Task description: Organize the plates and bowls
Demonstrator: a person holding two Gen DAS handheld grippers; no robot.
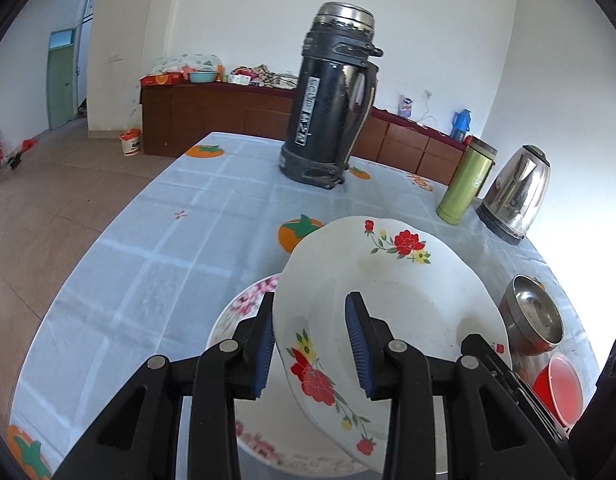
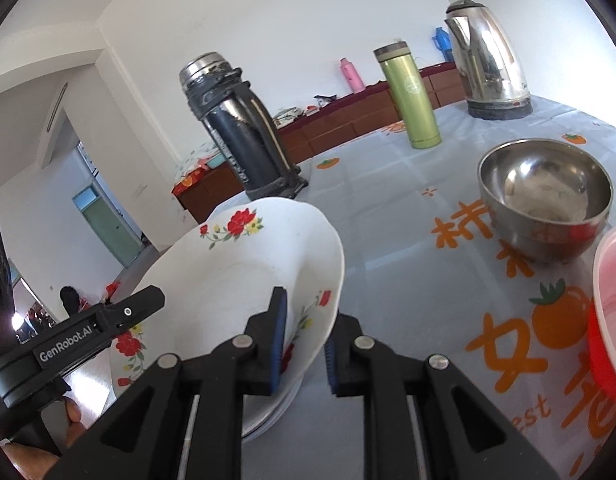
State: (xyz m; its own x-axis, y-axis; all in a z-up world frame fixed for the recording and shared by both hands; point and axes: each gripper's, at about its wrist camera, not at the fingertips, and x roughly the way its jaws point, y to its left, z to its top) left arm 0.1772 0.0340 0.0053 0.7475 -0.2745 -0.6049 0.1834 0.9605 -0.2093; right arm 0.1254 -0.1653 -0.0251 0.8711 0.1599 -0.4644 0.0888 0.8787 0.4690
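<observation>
Left wrist view: left gripper [image 1: 314, 344], jaws clamped on the rim of the red-flowered plate [image 1: 388, 304], held tilted above a pink-flowered plate [image 1: 243, 304] on the table [image 1: 147, 248]. Steel bowl [image 1: 532, 316] and red bowl [image 1: 558, 388] at right.

Right wrist view: right gripper [image 2: 305, 344], jaws pinching the same plate's opposite rim; black flask [image 2: 243, 132], green flask [image 2: 412, 96], kettle [image 2: 488, 60] behind.

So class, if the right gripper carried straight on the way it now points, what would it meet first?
Probably the bare tablecloth beyond the flowered plate it holds; the steel bowl sits off to the right, though depth is unclear.
</observation>
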